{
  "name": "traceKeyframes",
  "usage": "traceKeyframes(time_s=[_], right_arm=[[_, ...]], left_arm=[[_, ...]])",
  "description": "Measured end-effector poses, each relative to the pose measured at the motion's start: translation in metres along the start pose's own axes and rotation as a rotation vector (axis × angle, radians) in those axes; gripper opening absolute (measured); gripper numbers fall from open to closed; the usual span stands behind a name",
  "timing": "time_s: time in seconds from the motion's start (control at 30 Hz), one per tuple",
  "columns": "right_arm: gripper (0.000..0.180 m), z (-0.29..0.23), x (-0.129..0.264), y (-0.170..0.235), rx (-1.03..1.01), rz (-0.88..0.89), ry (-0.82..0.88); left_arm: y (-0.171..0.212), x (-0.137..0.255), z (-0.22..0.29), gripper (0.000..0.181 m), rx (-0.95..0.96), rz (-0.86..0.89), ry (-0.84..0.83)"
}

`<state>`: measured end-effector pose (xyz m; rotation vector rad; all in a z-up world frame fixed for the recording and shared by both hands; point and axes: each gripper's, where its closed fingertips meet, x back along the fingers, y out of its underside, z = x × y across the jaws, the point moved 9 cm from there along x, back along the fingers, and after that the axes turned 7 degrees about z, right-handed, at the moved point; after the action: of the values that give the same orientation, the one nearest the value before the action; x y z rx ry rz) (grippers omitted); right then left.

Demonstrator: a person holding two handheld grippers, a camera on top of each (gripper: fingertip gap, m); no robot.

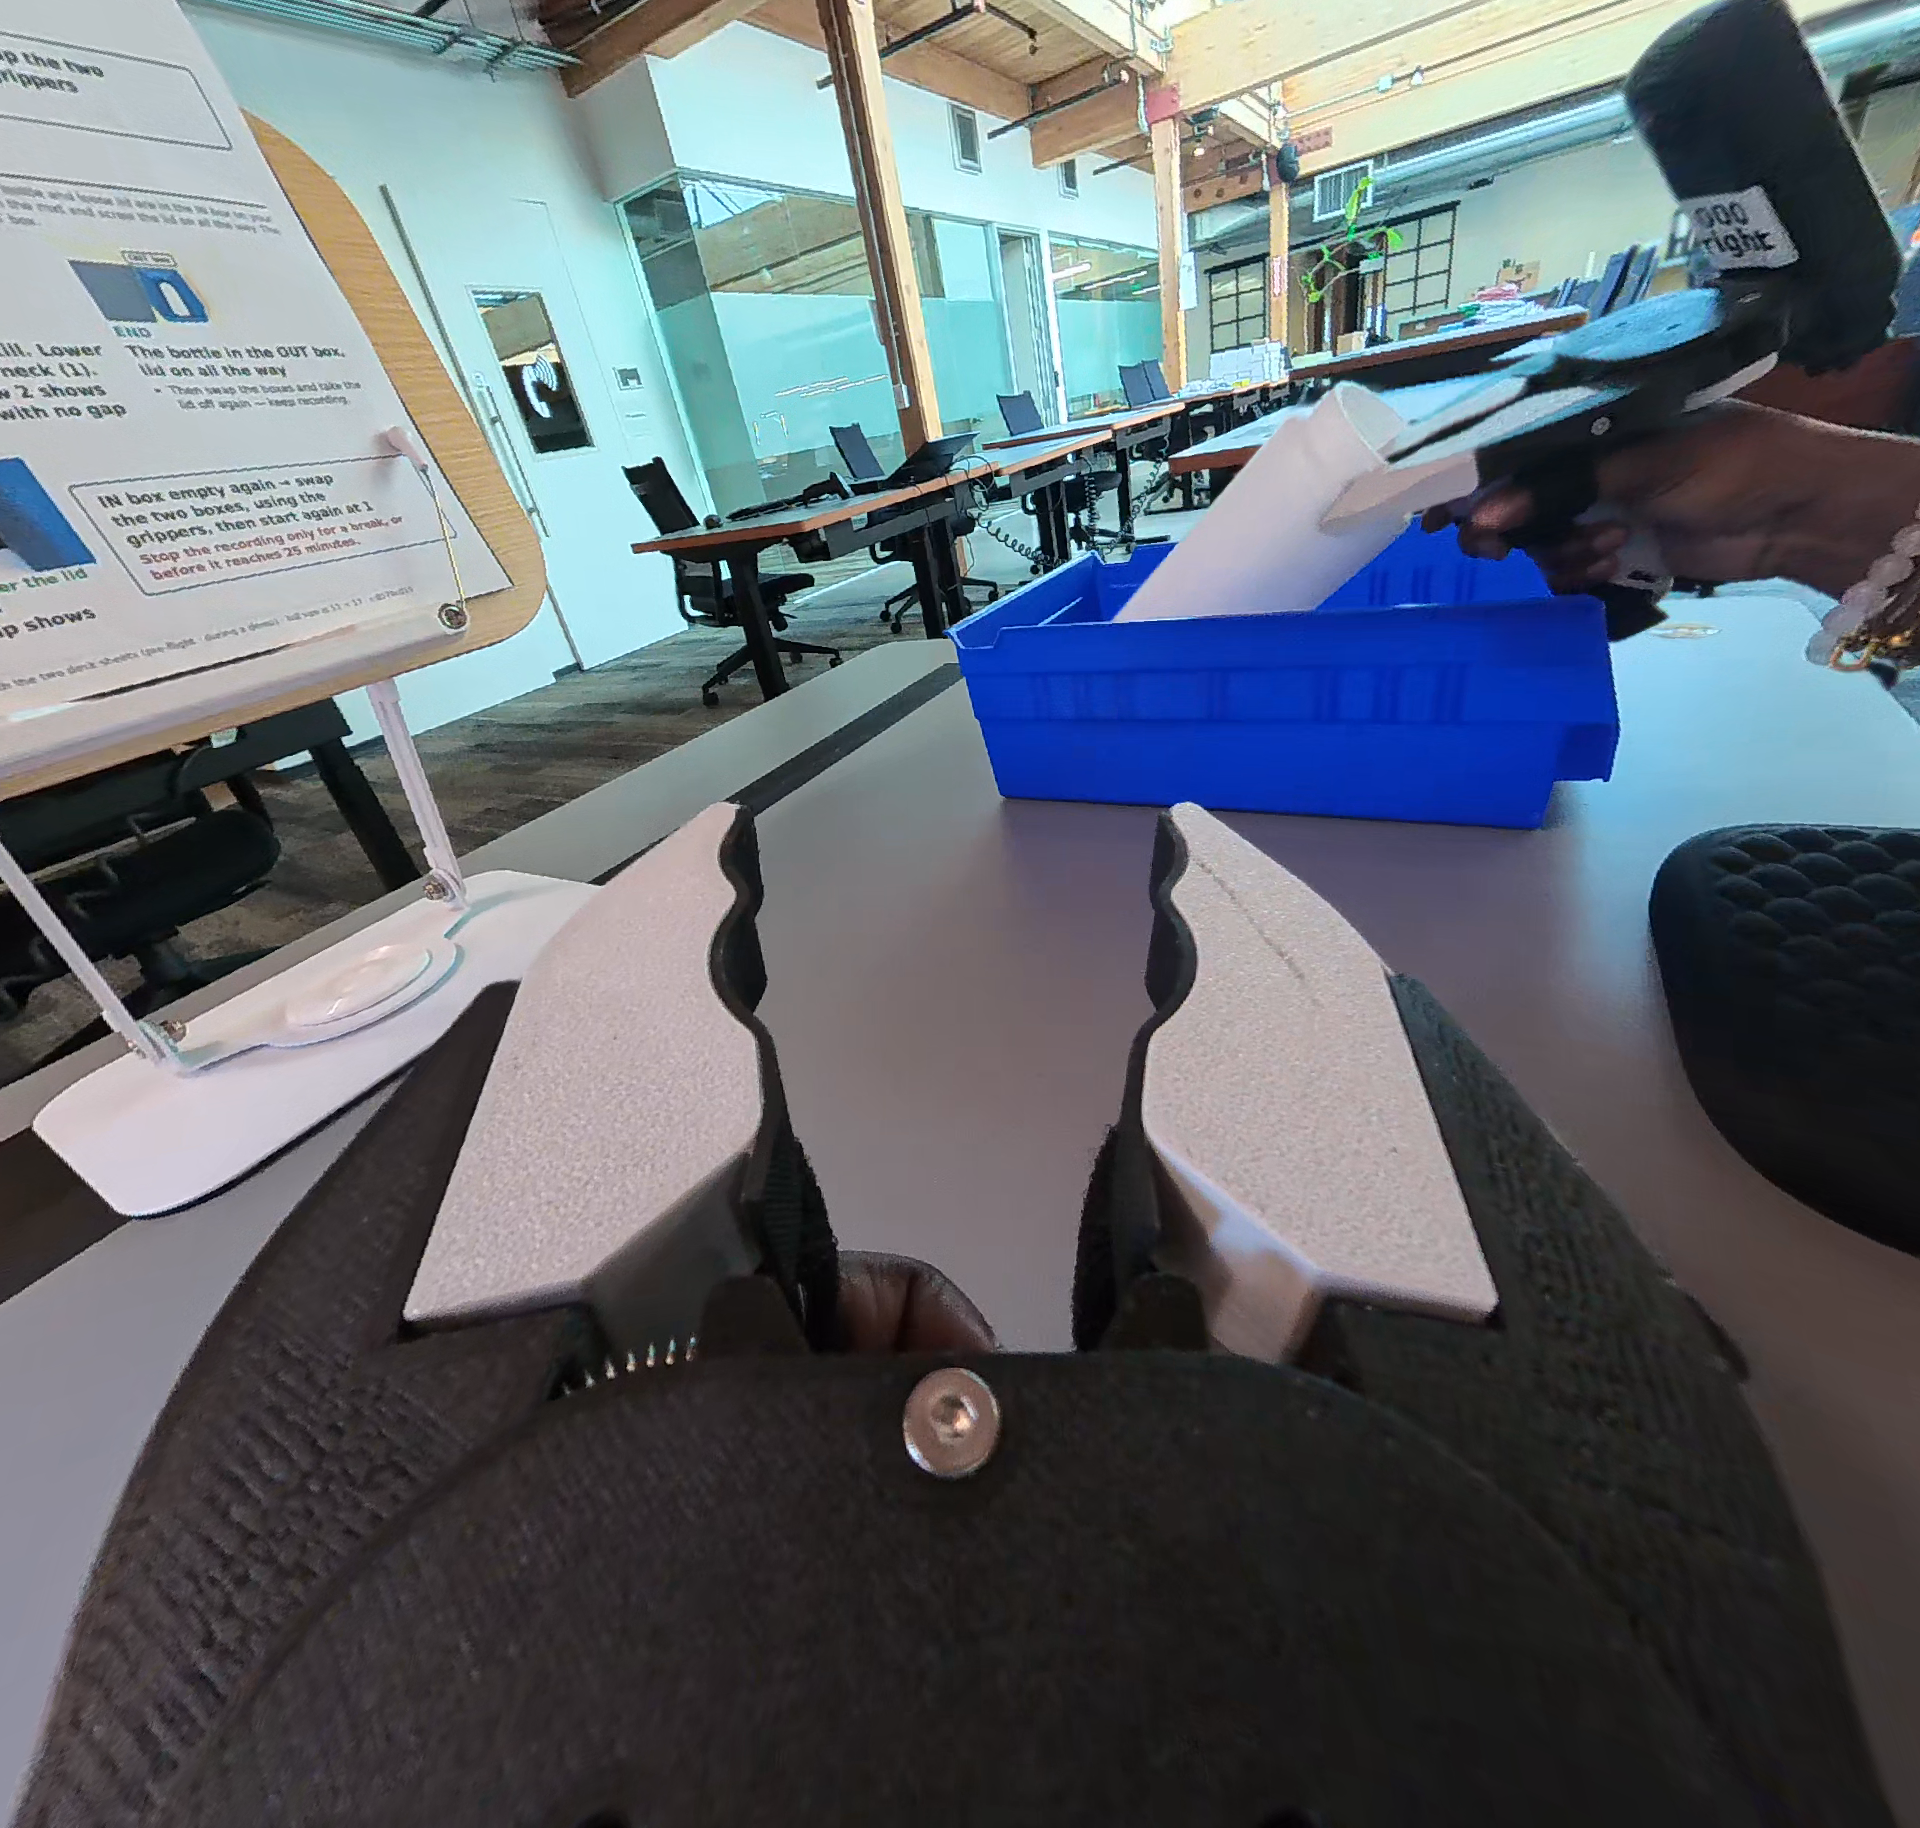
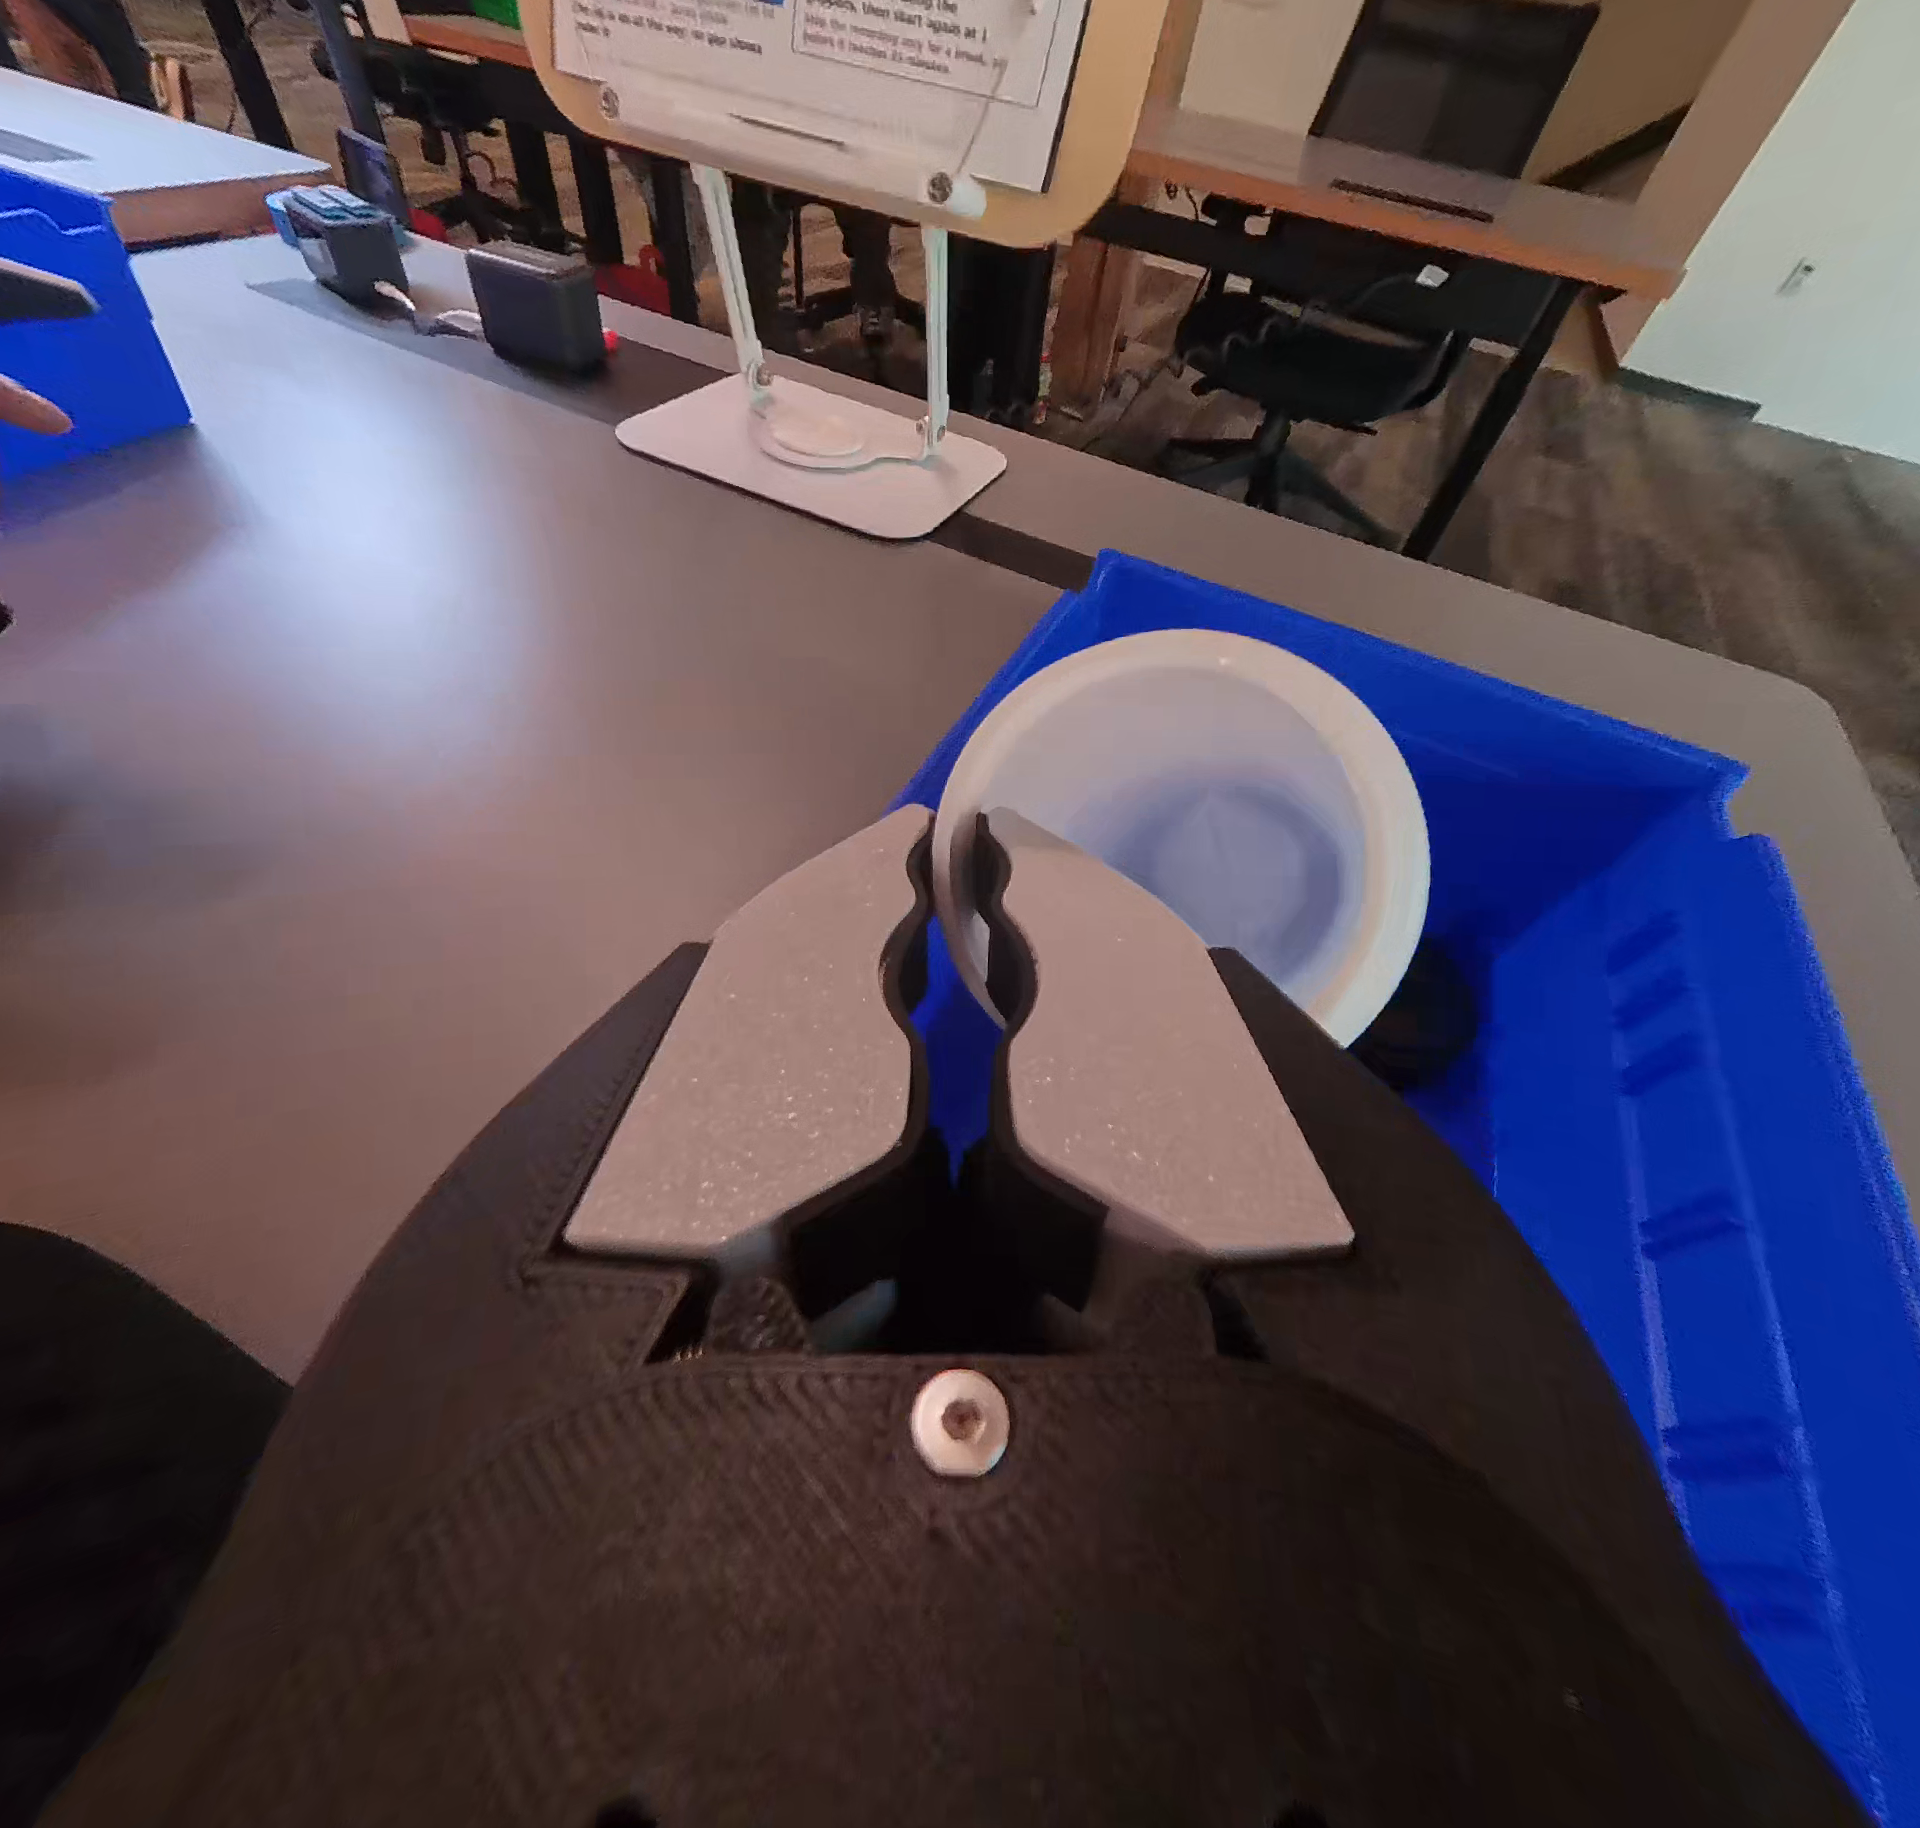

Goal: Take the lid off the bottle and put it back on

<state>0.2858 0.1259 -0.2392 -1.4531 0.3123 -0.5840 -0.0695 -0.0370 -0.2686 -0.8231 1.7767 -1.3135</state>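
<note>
A white bottle (image 2: 1226, 822) with an open mouth and no lid on it is tilted over a blue bin (image 2: 1662, 947). My right gripper (image 2: 956, 843) is shut on the bottle's rim, one finger inside the mouth and one outside. In the left wrist view the bottle (image 1: 1268, 531) leans up out of the bin (image 1: 1278, 718), held at its top by the right gripper (image 1: 1371, 474). A dark round thing (image 2: 1423, 1025) lies in the bin under the bottle; I cannot tell whether it is the lid. My left gripper (image 1: 954, 843) is open and empty, low over the grey table (image 1: 935, 999), short of the bin.
An instruction sheet on a white stand (image 1: 208, 324) is at the table's far edge (image 2: 821, 469). A second blue bin (image 2: 83, 344) sits at the left. A black padded rest (image 1: 1808, 1009) lies to the right of my left gripper. Small dark devices (image 2: 535, 308) sit at the back. About 30 cm separates my left fingertips from my right.
</note>
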Motion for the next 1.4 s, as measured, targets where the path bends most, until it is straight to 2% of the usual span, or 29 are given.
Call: traceKeyframes(time_s=[0.1,0.23,0.37,0.6,0.73,0.8,0.93,1.1,1.23,1.3,1.4], right_arm=[[0.006,0.0,0.002,0.005,-0.053,-0.04,0.015],[0.007,-0.003,0.01,0.015,-0.149,-0.271,0.036],[0.007,-0.004,0.015,0.03,-0.158,-0.484,0.074],[0.011,-0.003,0.012,0.042,-0.125,-0.672,0.102],[0.015,-0.003,0.011,0.045,-0.153,-0.685,0.097],[0.026,-0.004,0.011,0.048,-0.166,-0.717,0.095],[0.028,-0.008,0.011,0.048,-0.152,-0.728,0.106],[0.049,-0.014,0.013,0.044,-0.121,-0.791,0.111],[0.056,-0.017,0.012,0.042,-0.067,-0.809,0.124],[0.074,-0.013,0.013,0.043,-0.084,-0.776,0.169],[0.074,-0.012,0.017,0.049,-0.133,-0.744,0.178]], left_arm=[[-0.002,0.0,0.001,0.072,-0.007,0.006,0.004],[-0.003,0.0,0.002,0.072,-0.003,0.011,0.01],[-0.004,0.0,0.003,0.072,-0.01,0.013,0.014],[-0.004,-0.001,0.002,0.069,-0.001,-0.036,-0.005],[0.0,-0.003,0.002,0.069,0.005,-0.08,-0.003],[0.001,-0.003,0.002,0.069,0.0,-0.095,-0.004],[0.002,-0.004,0.003,0.069,-0.018,-0.115,-0.001],[0.003,-0.005,0.003,0.069,-0.014,-0.131,-0.003],[0.002,-0.005,0.003,0.069,-0.012,-0.131,-0.009],[0.001,-0.004,0.002,0.069,-0.005,-0.124,-0.011],[0.001,-0.004,0.001,0.069,0.003,-0.12,-0.012]])
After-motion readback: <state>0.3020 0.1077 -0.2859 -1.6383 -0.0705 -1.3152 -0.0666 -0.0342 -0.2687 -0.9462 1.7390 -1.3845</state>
